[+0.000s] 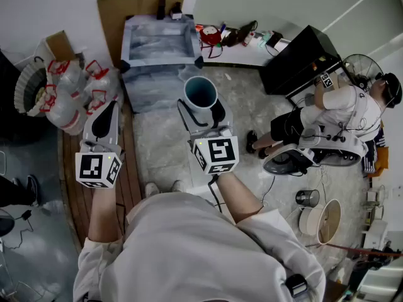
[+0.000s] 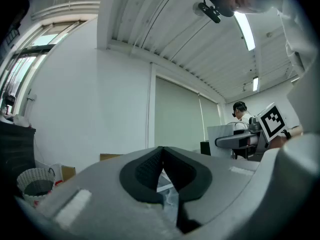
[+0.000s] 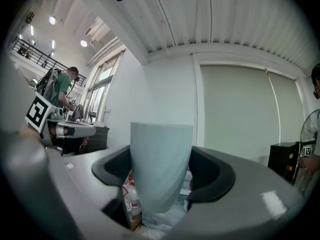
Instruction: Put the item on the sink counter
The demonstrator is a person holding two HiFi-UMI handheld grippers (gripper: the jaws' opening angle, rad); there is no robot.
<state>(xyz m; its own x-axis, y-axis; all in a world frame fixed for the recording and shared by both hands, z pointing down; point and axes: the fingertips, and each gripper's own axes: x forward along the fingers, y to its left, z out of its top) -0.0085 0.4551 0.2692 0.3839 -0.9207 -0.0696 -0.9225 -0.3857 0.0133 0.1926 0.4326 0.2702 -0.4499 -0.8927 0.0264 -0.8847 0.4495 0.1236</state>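
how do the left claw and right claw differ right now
The left claw has its jaws closed together; the right claw has them wide apart. The left claw is empty; the right claw grips an upright pale blue cup. Both carry a marker cube.

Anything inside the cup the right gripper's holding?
The head view looks down into the cup, held upright in the right gripper. Only a dark teal interior shows, with nothing visible in it. The very bottom is in shadow, and the right gripper view shows only the outer wall.
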